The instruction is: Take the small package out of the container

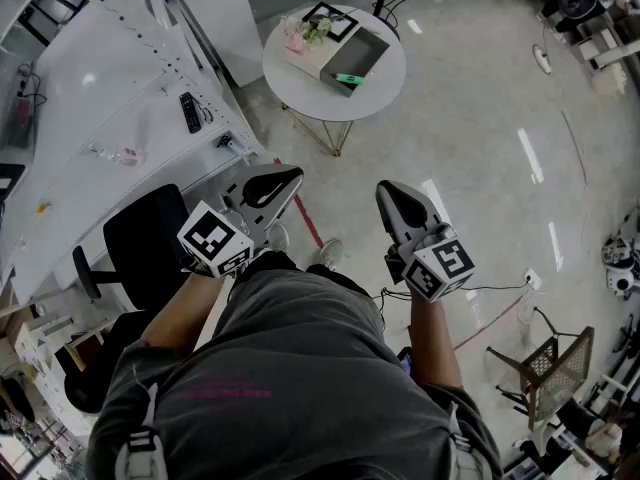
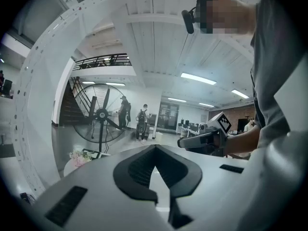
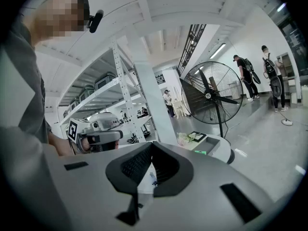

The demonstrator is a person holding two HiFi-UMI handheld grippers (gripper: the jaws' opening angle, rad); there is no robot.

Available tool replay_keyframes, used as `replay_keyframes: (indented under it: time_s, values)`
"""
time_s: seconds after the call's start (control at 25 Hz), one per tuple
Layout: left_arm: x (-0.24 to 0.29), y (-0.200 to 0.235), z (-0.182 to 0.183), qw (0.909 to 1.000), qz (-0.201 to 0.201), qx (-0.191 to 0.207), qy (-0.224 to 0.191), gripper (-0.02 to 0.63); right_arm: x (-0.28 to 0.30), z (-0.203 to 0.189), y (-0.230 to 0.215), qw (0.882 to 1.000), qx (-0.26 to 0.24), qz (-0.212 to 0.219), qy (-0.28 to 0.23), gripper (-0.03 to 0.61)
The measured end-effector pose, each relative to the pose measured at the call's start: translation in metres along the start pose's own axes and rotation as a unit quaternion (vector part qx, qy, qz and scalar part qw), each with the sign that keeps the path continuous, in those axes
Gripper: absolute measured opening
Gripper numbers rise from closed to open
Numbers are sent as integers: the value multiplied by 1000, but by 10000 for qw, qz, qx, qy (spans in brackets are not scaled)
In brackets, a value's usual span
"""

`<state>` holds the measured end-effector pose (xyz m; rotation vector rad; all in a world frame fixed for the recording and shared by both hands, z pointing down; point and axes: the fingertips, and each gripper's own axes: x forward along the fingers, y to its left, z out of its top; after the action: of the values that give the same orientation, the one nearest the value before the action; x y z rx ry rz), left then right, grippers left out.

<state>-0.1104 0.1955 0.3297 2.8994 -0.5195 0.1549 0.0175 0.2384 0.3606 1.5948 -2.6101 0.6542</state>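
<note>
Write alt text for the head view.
Seen from above, a person holds the left tongs and right tongs, both shut and empty, short of a round white table. On it, a grey box holds a small green package.

Head view down; gripper views level, share fan.

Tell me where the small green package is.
In the head view, top centre, the small green package sits at the near end of the grey box on the round white table, flowers at the box's left.
</note>
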Motion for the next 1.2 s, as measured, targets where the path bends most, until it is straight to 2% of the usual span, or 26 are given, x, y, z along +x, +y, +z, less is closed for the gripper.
replay_keyframes:
  time_s: [0.4, 0.8, 1.2]
  values:
    - [2, -33, -14, 9998, 186, -35, 5, 14, -27, -11, -4, 9998, 1, 208, 32, 23]
    - [1, -53, -14, 9994, 330, 8, -29, 15, -51, -18, -12, 9997, 157, 191, -47, 23]
    - [18, -54, -17, 9998, 218, 20, 3, 14, -55, -17, -28, 9996, 269, 117, -61, 23]
